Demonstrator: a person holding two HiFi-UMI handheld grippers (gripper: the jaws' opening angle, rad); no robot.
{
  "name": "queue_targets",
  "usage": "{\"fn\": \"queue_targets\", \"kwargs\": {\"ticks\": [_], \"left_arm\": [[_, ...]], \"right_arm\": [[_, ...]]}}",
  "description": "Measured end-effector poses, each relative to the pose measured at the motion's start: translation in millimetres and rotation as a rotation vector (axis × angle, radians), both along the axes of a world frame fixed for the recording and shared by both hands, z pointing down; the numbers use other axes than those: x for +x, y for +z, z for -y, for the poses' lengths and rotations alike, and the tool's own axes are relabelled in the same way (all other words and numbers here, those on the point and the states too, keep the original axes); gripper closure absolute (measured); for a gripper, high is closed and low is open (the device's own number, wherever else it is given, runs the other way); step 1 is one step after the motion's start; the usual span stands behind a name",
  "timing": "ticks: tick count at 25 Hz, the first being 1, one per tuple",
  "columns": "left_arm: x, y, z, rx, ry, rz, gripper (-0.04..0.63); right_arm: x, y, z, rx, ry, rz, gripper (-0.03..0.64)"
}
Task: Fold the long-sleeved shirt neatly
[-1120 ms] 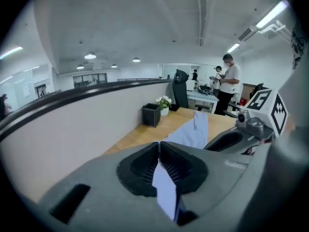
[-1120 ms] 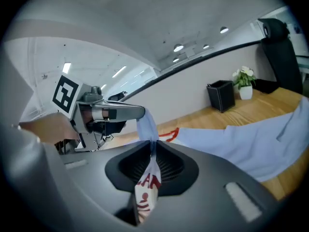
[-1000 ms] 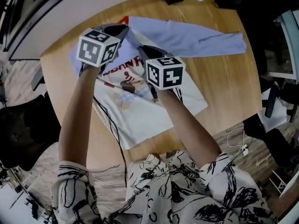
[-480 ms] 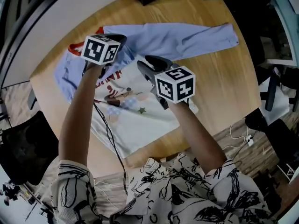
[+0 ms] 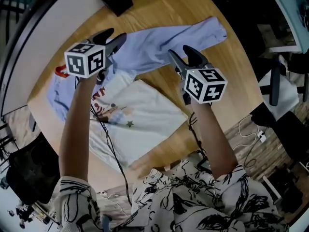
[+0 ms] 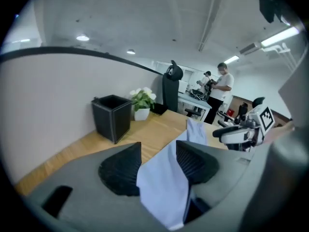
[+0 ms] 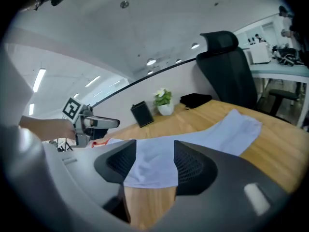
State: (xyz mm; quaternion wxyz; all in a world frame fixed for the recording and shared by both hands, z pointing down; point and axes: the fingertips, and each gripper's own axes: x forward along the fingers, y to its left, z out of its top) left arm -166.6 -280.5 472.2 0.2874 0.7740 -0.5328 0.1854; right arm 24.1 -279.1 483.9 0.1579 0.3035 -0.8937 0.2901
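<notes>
**Surface and room.** Nearest the camera, a pale wood-plank floor point(image 5: 270, 153) carries a loose white cable point(image 5: 247, 140). On it stands a light wooden desk with a rounded edge point(image 5: 236, 86). A thin black cable point(image 5: 110, 146) runs from the near desk edge across the garment. At the far desk edge stand a black square bin point(image 6: 112, 116) and a small potted plant with white flowers point(image 6: 142, 103). A curved pale partition wall point(image 6: 53, 95) backs them. A black high-backed office chair point(image 7: 231, 69) stands at the far right. Two people point(image 6: 221, 88) stand among benches well beyond the desk.

**Task item.** The long-sleeved shirt, white printed body with pale blue sleeves point(image 5: 145, 117), lies flat on the near left half of the desk. The body's long axis runs diagonally from the hem point(image 5: 159, 141) at the near right to the red collar point(image 5: 60, 71) at the far left. One sleeve point(image 5: 164, 42) lies straight, pointing far right, and ends at its cuff point(image 5: 216, 30).

**Grippers.** Both are above the sleeve and point far.
- The left gripper point(image 5: 116, 35) has its jaws spread. They have just been opening. Sleeve fabric shows in the gap, and the pads are not pressing on it.
- The right gripper point(image 5: 179, 52) has its jaws spread. They have just been opening, with nothing between them.
</notes>
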Motion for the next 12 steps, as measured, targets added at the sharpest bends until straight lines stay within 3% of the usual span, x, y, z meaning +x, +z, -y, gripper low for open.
{"fn": "queue_targets", "kwargs": {"ticks": [4,9,12], "left_arm": [[70.3,-5.0,33.8,0.032,0.138,0.128,0.356],[153.0,0.9,83.3,0.040,0.228,0.082,0.354],[200.4,12.0,113.6,0.039,0.295,0.086,0.354]], "right_arm": [[62.8,9.3,40.5,0.024,0.126,-0.079,0.360],[136.8,25.3,89.8,0.041,0.248,-0.186,0.357],[158.9,37.0,119.9,0.076,0.234,-0.264,0.371]]}}
